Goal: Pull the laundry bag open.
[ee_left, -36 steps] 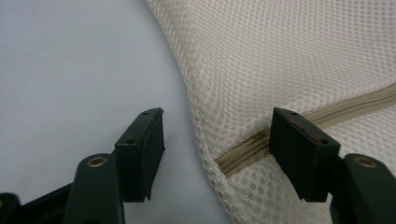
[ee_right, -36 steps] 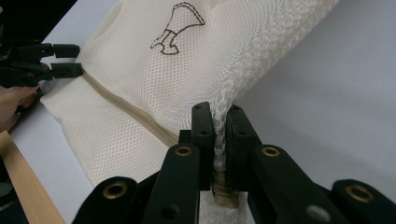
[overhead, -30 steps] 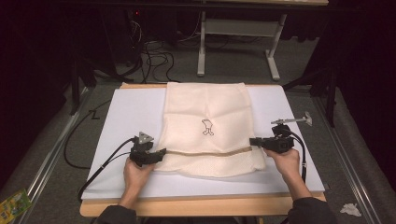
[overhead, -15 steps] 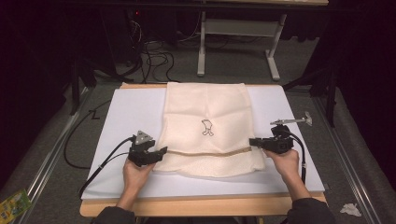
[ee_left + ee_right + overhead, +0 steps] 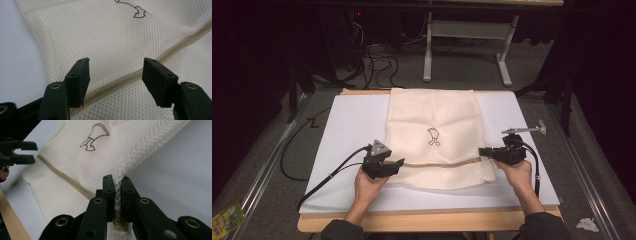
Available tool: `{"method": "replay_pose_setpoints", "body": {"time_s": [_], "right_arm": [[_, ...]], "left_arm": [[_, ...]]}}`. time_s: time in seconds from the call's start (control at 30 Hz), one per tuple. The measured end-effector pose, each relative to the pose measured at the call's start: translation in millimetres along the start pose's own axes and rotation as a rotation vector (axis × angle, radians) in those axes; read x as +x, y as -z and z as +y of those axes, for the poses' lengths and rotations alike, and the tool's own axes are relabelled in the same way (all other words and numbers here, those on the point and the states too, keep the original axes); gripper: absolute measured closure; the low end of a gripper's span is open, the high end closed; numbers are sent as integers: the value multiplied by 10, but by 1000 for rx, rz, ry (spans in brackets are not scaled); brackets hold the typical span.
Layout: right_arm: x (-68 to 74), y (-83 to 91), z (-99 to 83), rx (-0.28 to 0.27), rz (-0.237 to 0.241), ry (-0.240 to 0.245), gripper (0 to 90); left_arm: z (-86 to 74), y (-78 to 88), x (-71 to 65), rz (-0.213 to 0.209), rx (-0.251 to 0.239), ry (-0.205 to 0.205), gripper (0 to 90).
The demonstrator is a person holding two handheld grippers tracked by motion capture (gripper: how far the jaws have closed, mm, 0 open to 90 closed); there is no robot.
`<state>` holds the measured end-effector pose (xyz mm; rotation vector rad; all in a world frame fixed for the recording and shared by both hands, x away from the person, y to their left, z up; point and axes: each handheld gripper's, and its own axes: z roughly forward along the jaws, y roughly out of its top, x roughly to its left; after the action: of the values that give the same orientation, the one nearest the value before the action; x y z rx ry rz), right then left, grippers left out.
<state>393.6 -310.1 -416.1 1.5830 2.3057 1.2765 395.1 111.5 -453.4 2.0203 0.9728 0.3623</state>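
A cream mesh bag (image 5: 437, 120) with a small brown emblem (image 5: 432, 136) lies flat on the white board (image 5: 352, 125). A beige zipper (image 5: 437, 163) runs across its near part. My left gripper (image 5: 399, 162) hovers at the bag's left edge by the zipper. In the left gripper view it (image 5: 116, 70) stands open over the mesh (image 5: 112, 37) and the zipper (image 5: 120, 80), with nothing pinched. My right gripper (image 5: 482, 151) is at the bag's right edge. In the right gripper view it (image 5: 117, 182) is shut on bunched mesh (image 5: 82, 170) at the zipper's end, lifting it slightly.
The white board rests on a wooden table (image 5: 427, 220). Behind the table stand a metal frame's legs (image 5: 462, 50) and loose cables (image 5: 377, 55) on the floor. A green packet (image 5: 227, 217) lies on the floor at the lower left, a crumpled paper (image 5: 587, 224) at the lower right.
My left gripper has shifted slightly right toward the bag's edge and risen a little. The right gripper and the bag stay as they were.
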Motion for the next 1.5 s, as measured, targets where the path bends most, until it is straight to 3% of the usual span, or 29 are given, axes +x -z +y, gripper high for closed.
{"method": "replay_pose_setpoints", "body": {"time_s": [0.17, 0.27, 0.43, 0.53, 0.8, 0.87, 1.07, 1.23, 1.5], "right_arm": [[-5, -5, -3, 1, -1, 0, 856], [-14, 6, -4, -3, 13, -7, 856], [-3, 6, -1, -7, 17, -2, 856], [10, 3, 0, -6, 12, 3, 856], [14, 7, 2, -10, 18, 8, 856], [15, 4, 2, -8, 19, 8, 856], [21, 5, 6, -9, 31, 5, 856], [25, 0, 7, -9, 36, 6, 855], [40, -14, 14, -11, 48, 7, 856]], "left_arm": [[22, -46, -51, -10, -5, -37, 415], [31, -67, -68, -56, -27, -26, 422], [81, -85, -150, -85, -39, -63, 449], [111, -102, -181, -112, -54, -55, 459], [203, -128, -307, -156, -84, -106, 478], [243, -130, -345, -157, -72, -117, 476], [321, -172, -445, -183, -68, -118, 497], [371, -227, -506, -217, -64, -89, 487], [453, -329, -632, -254, -25, -88, 520]]}}
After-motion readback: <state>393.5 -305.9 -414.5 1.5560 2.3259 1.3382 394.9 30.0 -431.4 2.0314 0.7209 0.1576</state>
